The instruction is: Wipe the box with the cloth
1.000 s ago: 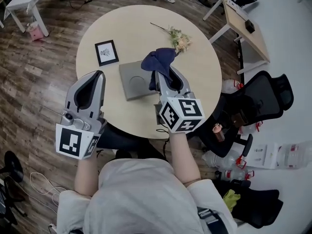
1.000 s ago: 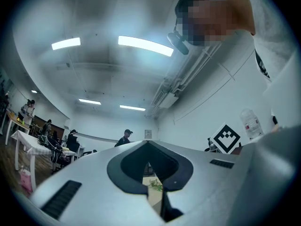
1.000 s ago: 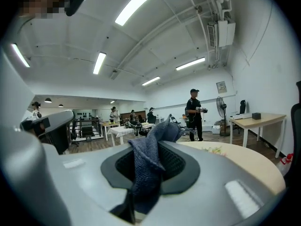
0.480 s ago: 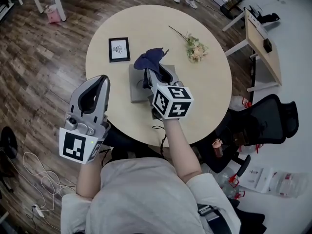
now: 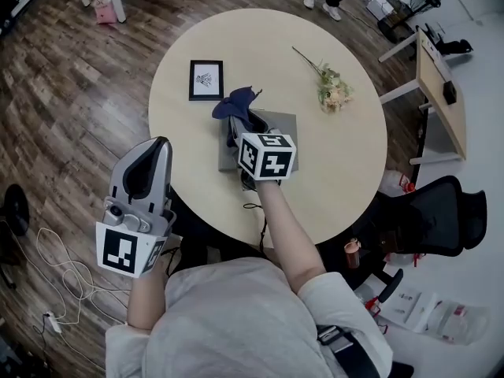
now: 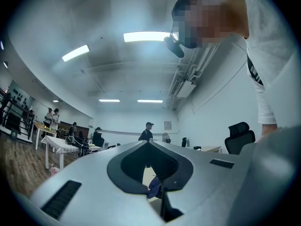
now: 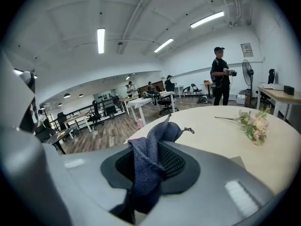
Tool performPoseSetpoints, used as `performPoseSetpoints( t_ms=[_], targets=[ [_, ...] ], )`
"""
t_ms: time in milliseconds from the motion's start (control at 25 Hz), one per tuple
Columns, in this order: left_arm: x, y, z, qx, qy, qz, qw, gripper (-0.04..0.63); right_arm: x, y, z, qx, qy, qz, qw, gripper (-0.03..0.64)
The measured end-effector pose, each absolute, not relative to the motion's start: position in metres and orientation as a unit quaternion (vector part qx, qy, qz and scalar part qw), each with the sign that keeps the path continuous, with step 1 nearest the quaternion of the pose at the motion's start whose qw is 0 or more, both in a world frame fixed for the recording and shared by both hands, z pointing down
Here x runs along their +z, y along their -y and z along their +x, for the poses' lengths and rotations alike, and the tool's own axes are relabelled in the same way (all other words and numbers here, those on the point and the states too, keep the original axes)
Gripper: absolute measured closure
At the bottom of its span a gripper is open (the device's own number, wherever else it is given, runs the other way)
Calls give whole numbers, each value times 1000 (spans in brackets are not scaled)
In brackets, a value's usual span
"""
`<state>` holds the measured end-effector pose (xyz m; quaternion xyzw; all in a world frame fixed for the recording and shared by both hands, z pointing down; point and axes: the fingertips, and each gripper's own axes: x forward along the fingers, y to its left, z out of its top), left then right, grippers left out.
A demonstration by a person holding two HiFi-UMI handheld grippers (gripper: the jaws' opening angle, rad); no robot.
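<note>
A flat grey box (image 5: 283,128) lies on the round table (image 5: 346,172). A dark blue cloth (image 5: 234,106) bunches over the box's far left corner, with my right gripper (image 5: 239,121) shut on it. In the right gripper view the cloth (image 7: 148,164) hangs out between the jaws and hides the fingertips of the right gripper (image 7: 162,144). Off the table's near left edge, above the wooden floor, my left gripper (image 5: 153,144) is shut with nothing in it. The left gripper view looks along the left gripper (image 6: 149,142) toward the room.
A framed picture (image 5: 205,79) lies just beyond the box on the left. A dried flower sprig (image 5: 331,89) lies at the table's far right. A black office chair (image 5: 441,219) and a desk (image 5: 441,93) stand to the right. Cables (image 5: 47,274) trail on the floor.
My right gripper has carried the cloth from the box's far right part across to its far left corner. The left gripper stays beside the table.
</note>
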<state>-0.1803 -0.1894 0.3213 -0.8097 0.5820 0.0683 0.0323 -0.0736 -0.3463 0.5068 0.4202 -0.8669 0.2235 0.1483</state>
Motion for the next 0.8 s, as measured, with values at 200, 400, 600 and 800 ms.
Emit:
performPoseSetpoints(
  t_ms=[200, 400, 600, 800],
  targets=[
    [328, 188, -197, 60, -605, -793, 32, 589, 541, 357, -85, 236, 862, 411, 180, 526],
    [336, 187, -212, 52, -624, -780, 21, 589, 568, 364, -95, 240, 857, 405, 212, 514],
    [343, 191, -219, 50, -632, -773, 14, 589, 585, 368, -94, 226, 849, 409, 247, 476],
    [345, 197, -222, 50, -634, -772, 10, 589, 600, 373, -87, 235, 829, 420, 283, 395]
  ],
)
